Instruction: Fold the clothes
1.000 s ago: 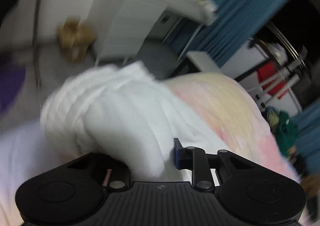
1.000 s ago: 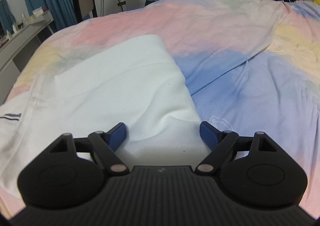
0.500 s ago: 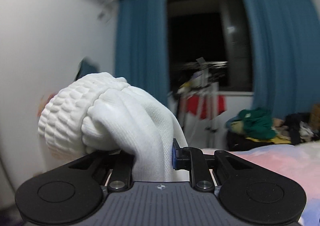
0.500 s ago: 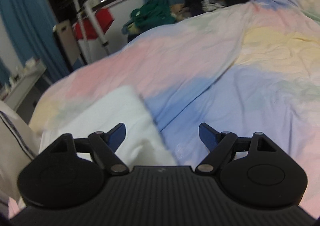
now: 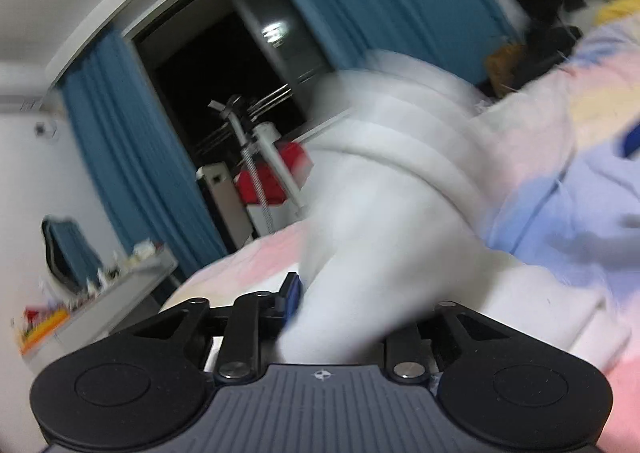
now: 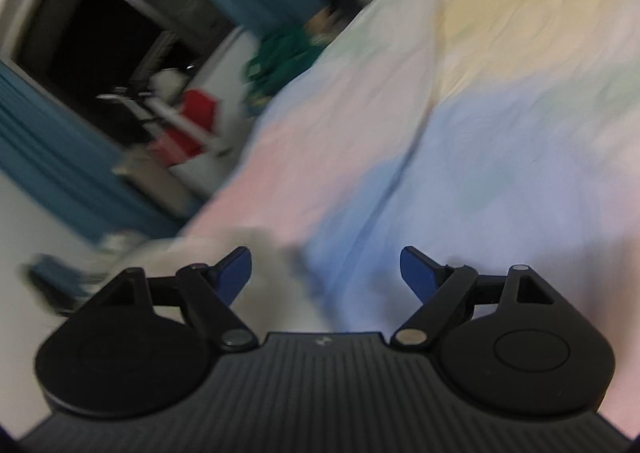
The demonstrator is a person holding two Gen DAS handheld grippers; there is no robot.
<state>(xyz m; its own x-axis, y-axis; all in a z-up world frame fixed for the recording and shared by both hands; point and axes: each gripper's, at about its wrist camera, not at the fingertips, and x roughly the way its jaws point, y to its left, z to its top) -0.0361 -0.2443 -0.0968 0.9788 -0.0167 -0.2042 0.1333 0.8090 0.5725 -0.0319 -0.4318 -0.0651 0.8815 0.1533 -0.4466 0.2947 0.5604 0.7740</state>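
Note:
A white knit garment (image 5: pixel 384 213) with a ribbed cuff is bunched up in front of the left wrist camera. My left gripper (image 5: pixel 348 305) is shut on it and holds it above the pastel bedsheet (image 5: pixel 560 157). The right fingertip is hidden by the cloth. In the right wrist view my right gripper (image 6: pixel 326 273) is open and empty over the bedsheet (image 6: pixel 460 133). A blurred piece of the white garment (image 6: pixel 264 269) lies just beyond its left finger. Both views are motion-blurred.
Blue curtains (image 5: pixel 132 173) frame a dark window. A drying rack with red cloth (image 5: pixel 272 181) stands beside the bed, and it also shows in the right wrist view (image 6: pixel 184 125). A cluttered white shelf (image 5: pixel 100 293) is at left. Green clothes (image 6: pixel 284 53) lie past the bed.
My left gripper has swung down and right with the white garment, toward the bed. My right gripper has tilted and stays open; less of the garment shows under it.

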